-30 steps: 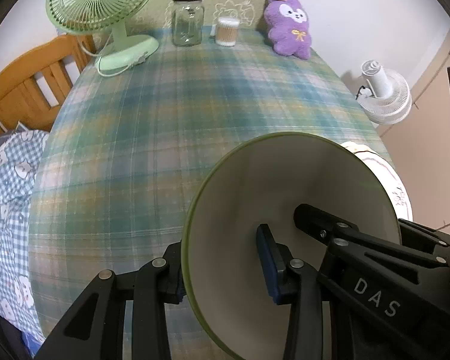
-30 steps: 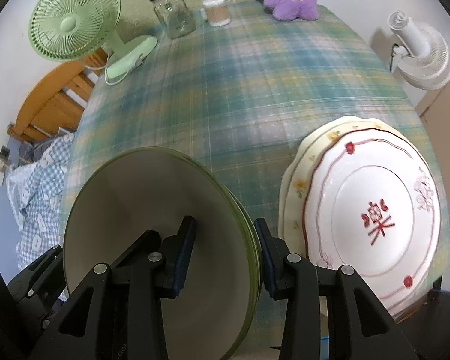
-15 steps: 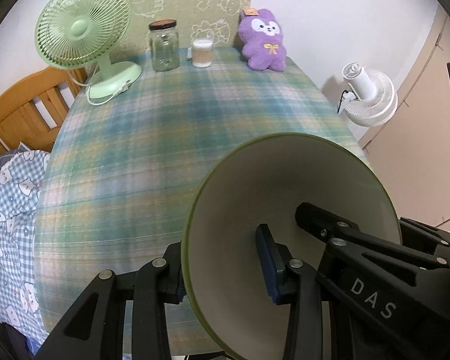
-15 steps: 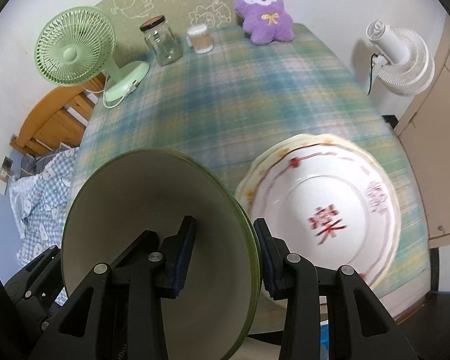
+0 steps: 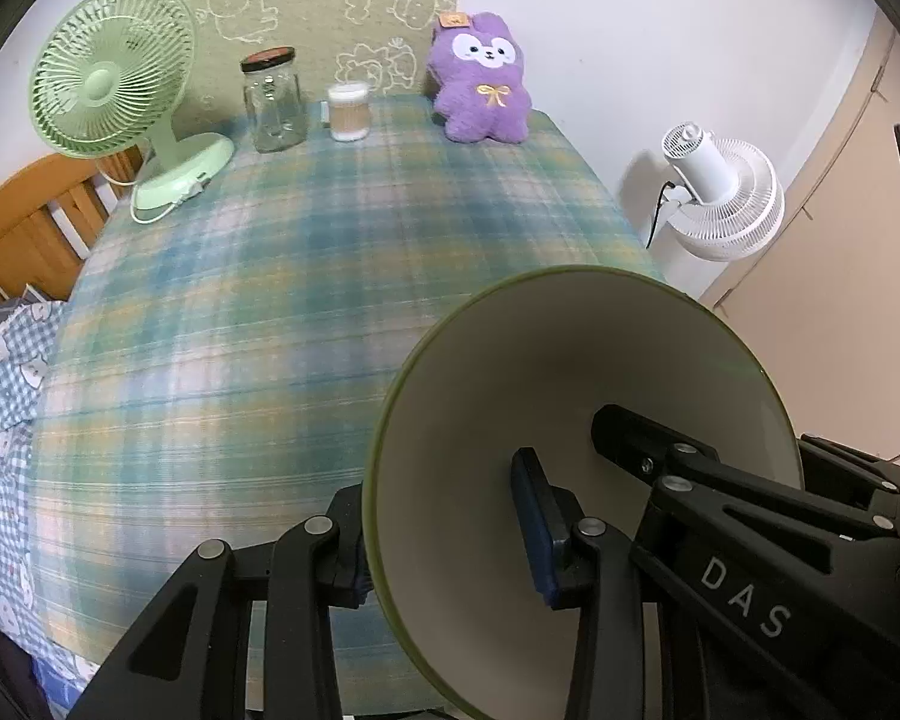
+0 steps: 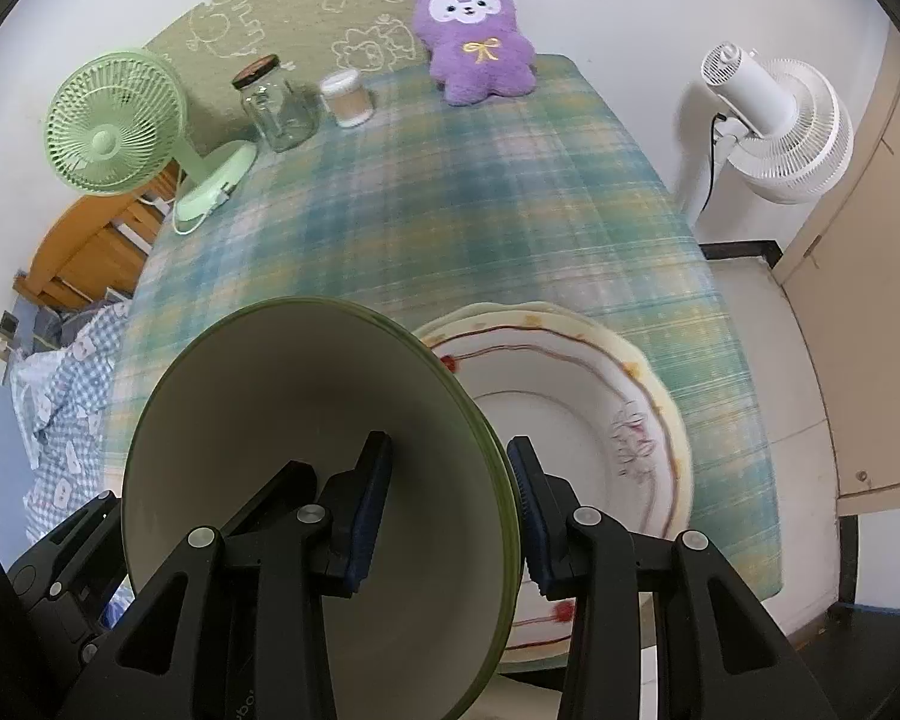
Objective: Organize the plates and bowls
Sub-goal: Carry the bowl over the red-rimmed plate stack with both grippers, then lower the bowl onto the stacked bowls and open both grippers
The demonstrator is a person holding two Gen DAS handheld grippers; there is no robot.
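Both grippers hold a stack of green-rimmed, cream-inside bowls [image 5: 570, 420] above the plaid table. My left gripper [image 5: 444, 546] is shut on the stack's left rim. My right gripper [image 6: 450, 510] is shut on its right rim; the stack also shows in the right wrist view [image 6: 282, 420], with at least two rims visible. A stack of white plates with red trim [image 6: 582, 420] lies on the table at the front right, partly hidden behind the bowls. The plates do not show in the left wrist view.
A green desk fan [image 5: 114, 102], a glass jar [image 5: 273, 102], a small cup [image 5: 349, 113] and a purple plush toy [image 5: 480, 87] stand along the table's far edge. A white floor fan [image 5: 720, 198] stands right of the table. A wooden chair [image 5: 24, 228] stands at the left.
Both grippers have lifted and drawn back with the bowls, so more of the table and far wall shows. The plates now appear lower and nearer in the right wrist view.
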